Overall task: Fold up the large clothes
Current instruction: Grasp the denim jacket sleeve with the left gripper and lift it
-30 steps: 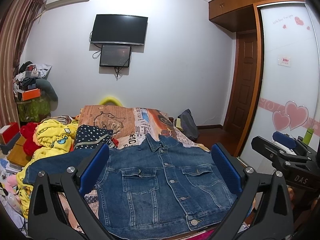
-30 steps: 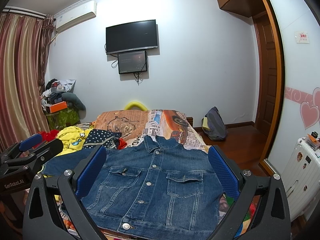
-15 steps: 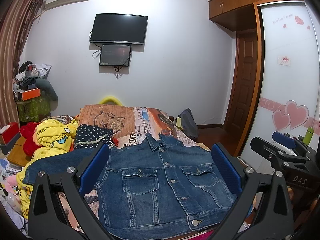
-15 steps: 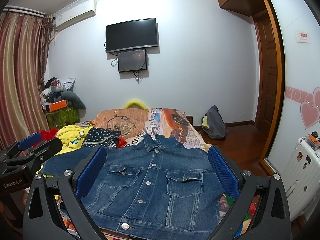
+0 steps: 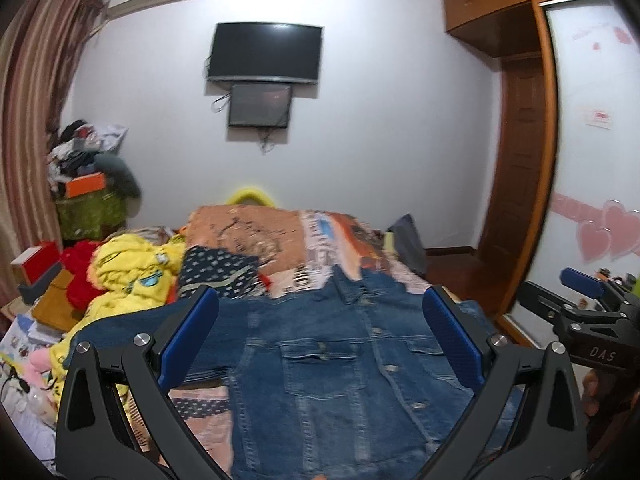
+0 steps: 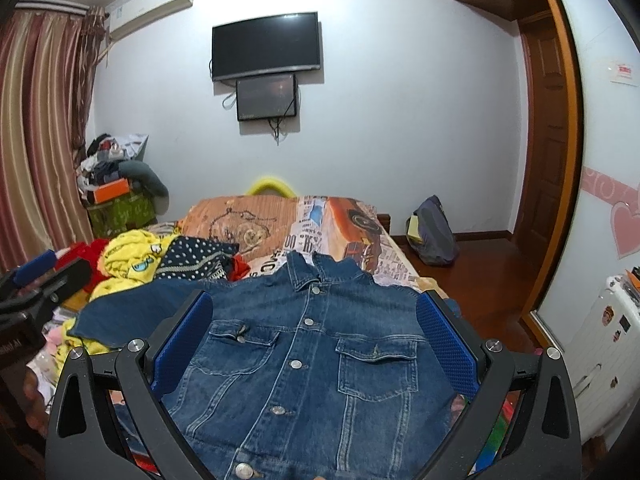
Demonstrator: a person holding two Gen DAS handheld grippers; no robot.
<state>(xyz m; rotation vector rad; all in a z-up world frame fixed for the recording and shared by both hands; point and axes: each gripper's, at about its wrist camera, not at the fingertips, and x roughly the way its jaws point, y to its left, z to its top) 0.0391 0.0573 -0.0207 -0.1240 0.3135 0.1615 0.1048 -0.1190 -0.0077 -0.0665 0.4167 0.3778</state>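
Note:
A blue denim jacket [image 5: 336,376] lies flat and buttoned on the bed, collar away from me, one sleeve spread to the left; it also shows in the right wrist view [image 6: 304,364]. My left gripper [image 5: 320,320] is open and empty, held above the jacket's near left part. My right gripper [image 6: 314,320] is open and empty above the jacket's chest. The right gripper's body shows at the right edge of the left wrist view [image 5: 580,320], and the left gripper's body shows at the left edge of the right wrist view [image 6: 36,288].
A bed [image 6: 352,224] with an orange printed cover holds a yellow garment [image 6: 132,256], a dotted dark garment [image 6: 196,260] and red cloth. A cluttered stand [image 6: 116,196] is at the left, a backpack [image 6: 434,232] on the floor, a white radiator [image 6: 600,344] at the right.
Both views have shifted slightly; the left wrist view is blurred as the left gripper moves a little left and down. The jacket lies as before and both grippers stay open.

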